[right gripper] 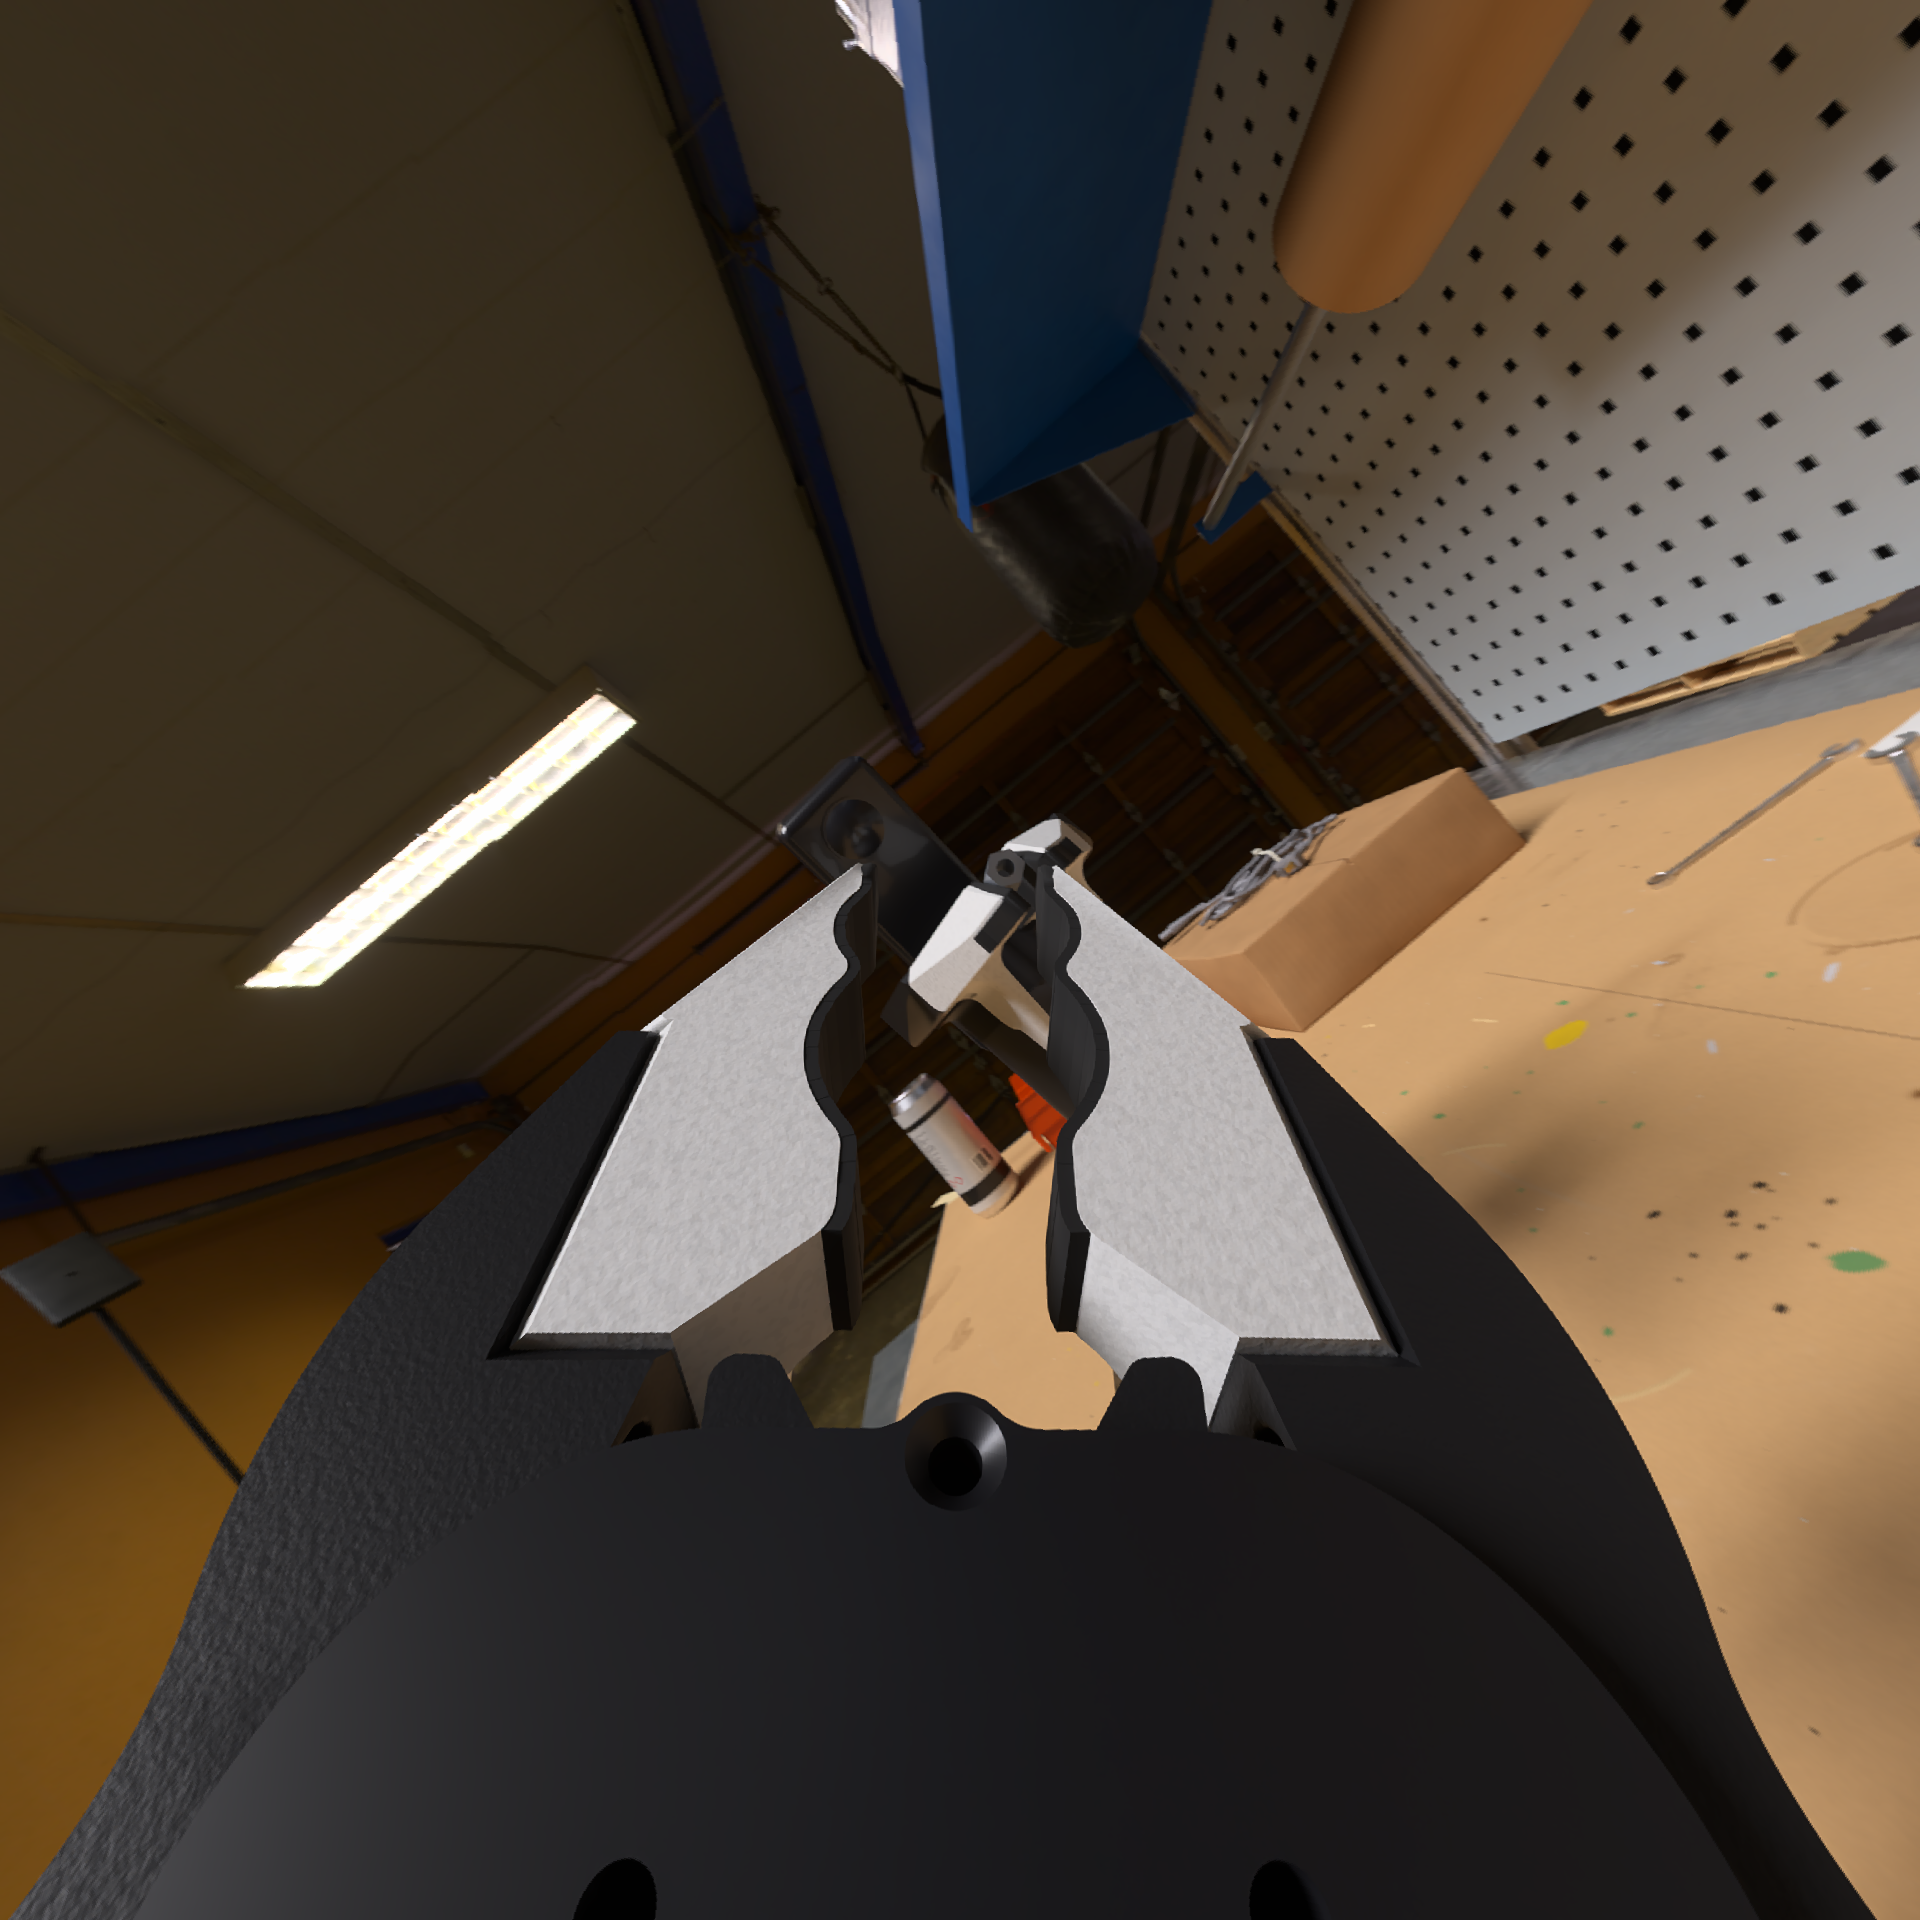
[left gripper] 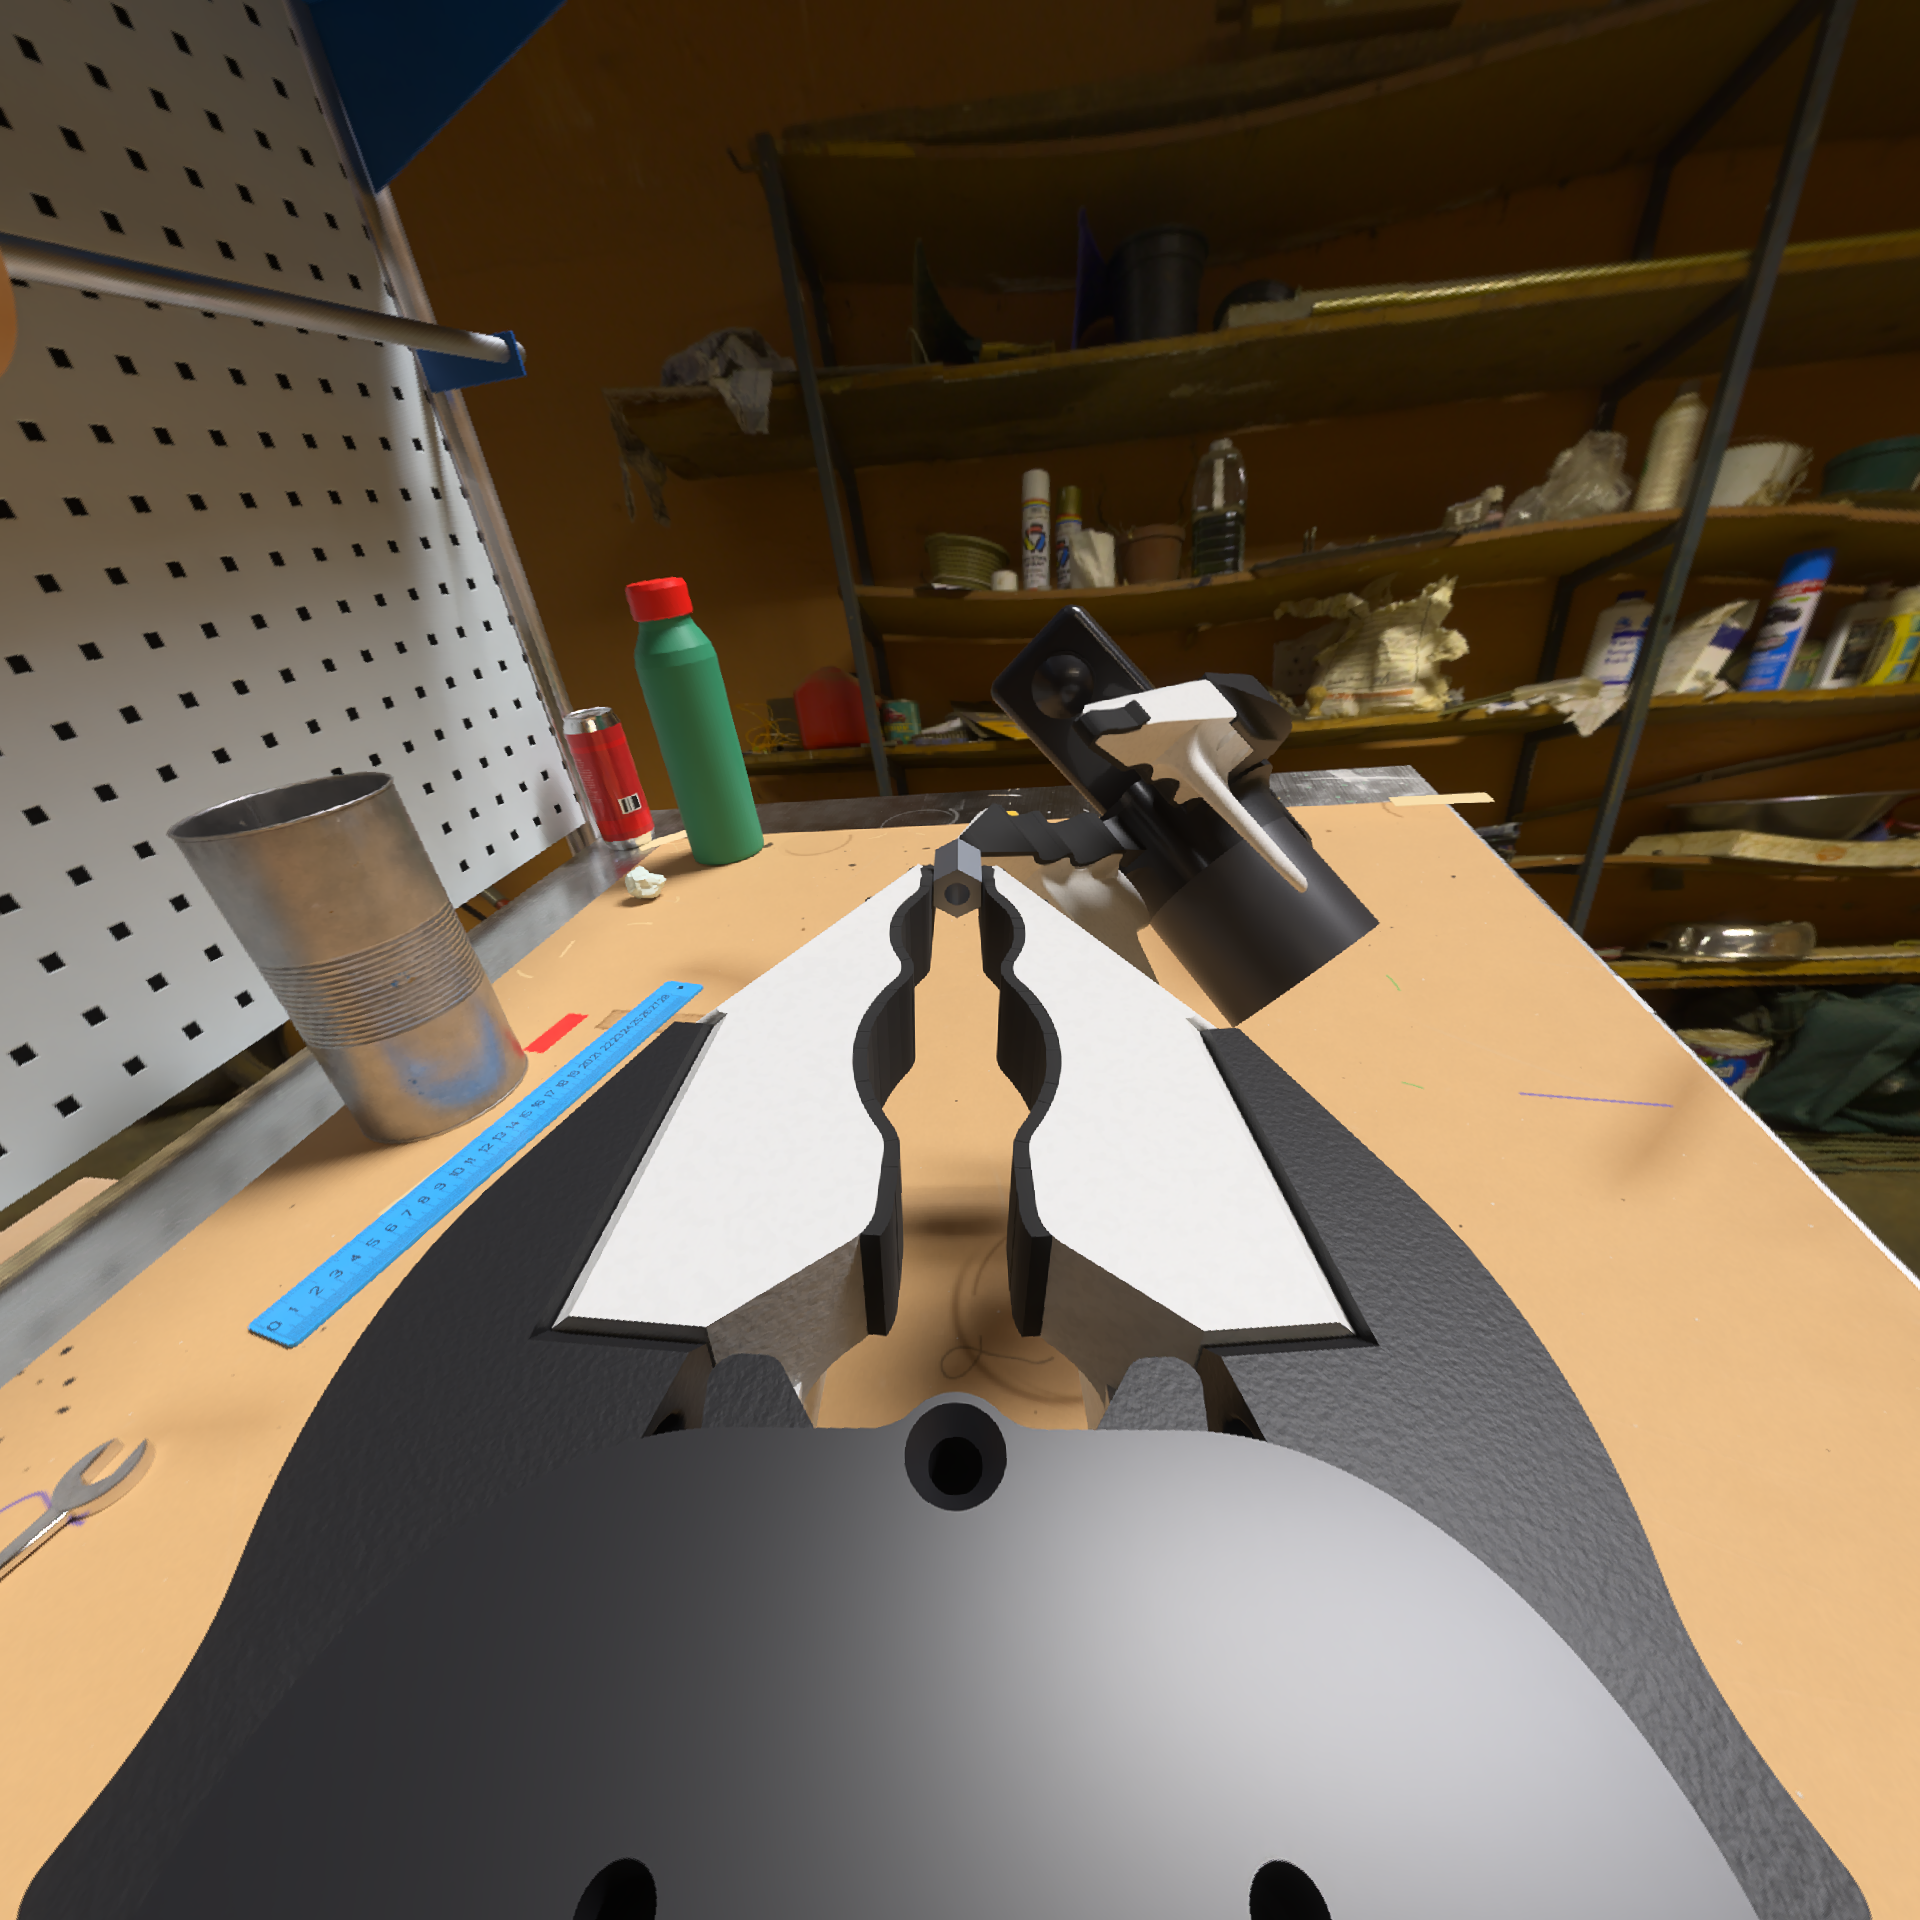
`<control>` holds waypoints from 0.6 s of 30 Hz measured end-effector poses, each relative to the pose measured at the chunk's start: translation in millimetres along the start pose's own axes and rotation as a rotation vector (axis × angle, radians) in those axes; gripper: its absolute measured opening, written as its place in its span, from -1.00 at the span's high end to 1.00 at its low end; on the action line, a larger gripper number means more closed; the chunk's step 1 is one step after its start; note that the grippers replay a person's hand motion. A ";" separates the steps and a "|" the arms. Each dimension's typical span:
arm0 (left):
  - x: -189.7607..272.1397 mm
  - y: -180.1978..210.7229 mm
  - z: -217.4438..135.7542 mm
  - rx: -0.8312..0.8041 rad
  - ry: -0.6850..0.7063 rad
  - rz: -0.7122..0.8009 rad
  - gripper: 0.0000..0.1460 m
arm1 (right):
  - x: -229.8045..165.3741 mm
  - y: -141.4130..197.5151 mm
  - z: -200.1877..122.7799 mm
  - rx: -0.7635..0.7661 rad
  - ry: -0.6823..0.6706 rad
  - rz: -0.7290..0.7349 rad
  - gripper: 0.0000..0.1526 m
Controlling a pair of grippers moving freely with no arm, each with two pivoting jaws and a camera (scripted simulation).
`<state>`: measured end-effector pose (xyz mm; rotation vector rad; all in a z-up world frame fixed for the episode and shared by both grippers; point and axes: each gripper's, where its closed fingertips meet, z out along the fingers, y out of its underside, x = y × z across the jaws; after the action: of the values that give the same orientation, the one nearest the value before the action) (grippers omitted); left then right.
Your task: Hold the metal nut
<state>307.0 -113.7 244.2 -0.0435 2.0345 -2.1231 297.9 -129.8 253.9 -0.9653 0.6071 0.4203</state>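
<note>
A small grey metal hex nut (left gripper: 958,879) is pinched between the tips of my left gripper (left gripper: 957,891), held above the tan workbench (left gripper: 1455,1143). My right gripper (left gripper: 1023,847) comes in tilted from the far right, its fingertips just behind and beside the nut. In the right wrist view my right gripper (right gripper: 954,883) is open. The left gripper's white fingers (right gripper: 961,935) and the nut (right gripper: 1003,865) sit between its fingers, close to the right-hand fingertip (right gripper: 1042,883). I cannot tell whether it touches the nut.
A steel cup (left gripper: 343,956), red can (left gripper: 608,774) and green bottle (left gripper: 691,727) stand along the pegboard (left gripper: 208,520) at the left. A blue ruler (left gripper: 468,1164) and a wrench (left gripper: 73,1496) lie on the bench. A cardboard box (right gripper: 1351,894) and a spray can (right gripper: 951,1143) show in the right wrist view.
</note>
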 end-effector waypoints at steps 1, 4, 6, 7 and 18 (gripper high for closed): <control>1.7 0.5 2.5 -0.003 0.002 0.005 0.90 | -1.9 -0.2 -0.1 0.004 -0.014 0.008 0.61; 7.1 1.3 7.4 -0.014 0.010 0.025 0.90 | -5.6 -3.5 -0.6 0.031 -0.039 0.034 0.64; 9.3 0.4 8.5 -0.014 0.011 0.037 0.90 | -6.9 -8.6 -2.8 0.076 -0.060 0.060 0.69; 9.3 -0.3 8.6 -0.013 0.006 0.042 0.90 | -6.3 -8.7 -3.5 0.081 -0.063 0.069 0.76; 9.5 -1.5 9.5 -0.019 -0.007 0.075 0.90 | -9.7 -5.0 -3.5 0.058 -0.086 0.066 0.99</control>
<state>299.0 -124.6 245.0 0.0222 2.0201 -2.0563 292.4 -135.9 261.8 -0.8695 0.5716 0.4979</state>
